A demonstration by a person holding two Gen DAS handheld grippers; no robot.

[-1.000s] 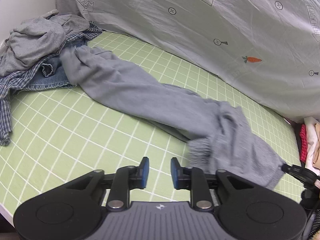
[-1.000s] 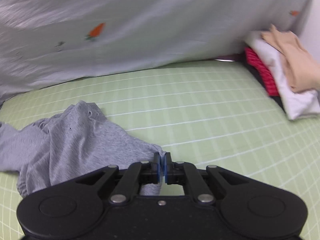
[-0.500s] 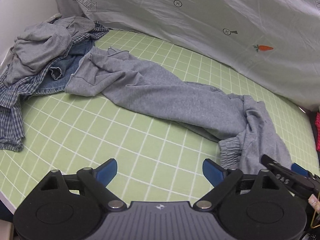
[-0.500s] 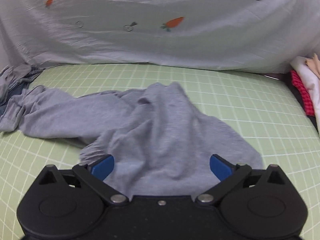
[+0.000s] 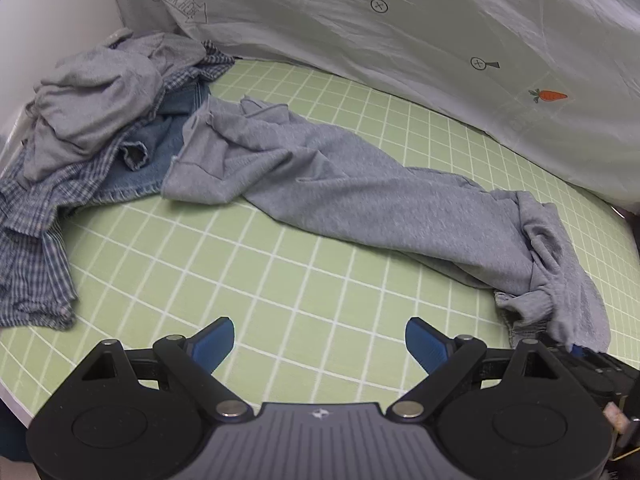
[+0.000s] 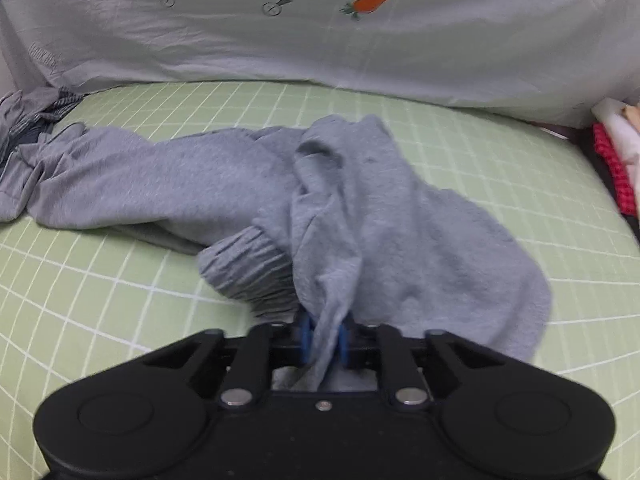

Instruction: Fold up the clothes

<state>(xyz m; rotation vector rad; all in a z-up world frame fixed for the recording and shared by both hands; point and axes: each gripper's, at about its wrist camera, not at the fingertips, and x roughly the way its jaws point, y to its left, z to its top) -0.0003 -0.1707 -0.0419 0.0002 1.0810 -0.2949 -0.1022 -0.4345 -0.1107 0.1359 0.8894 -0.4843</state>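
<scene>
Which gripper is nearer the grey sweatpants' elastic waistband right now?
Right. The right gripper is shut on the grey sweatpants beside the waistband. The left gripper hangs open over bare mat, apart from it.

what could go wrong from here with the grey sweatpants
1. The right claw pinches only a bunched fold of the grey sweatpants, so a pull may stretch one layer or slip off.
2. Their far end lies against the clothes pile; dragging could pull the jeans along.
3. The left claw is open over bare mat, so nothing steadies the other side.
</scene>
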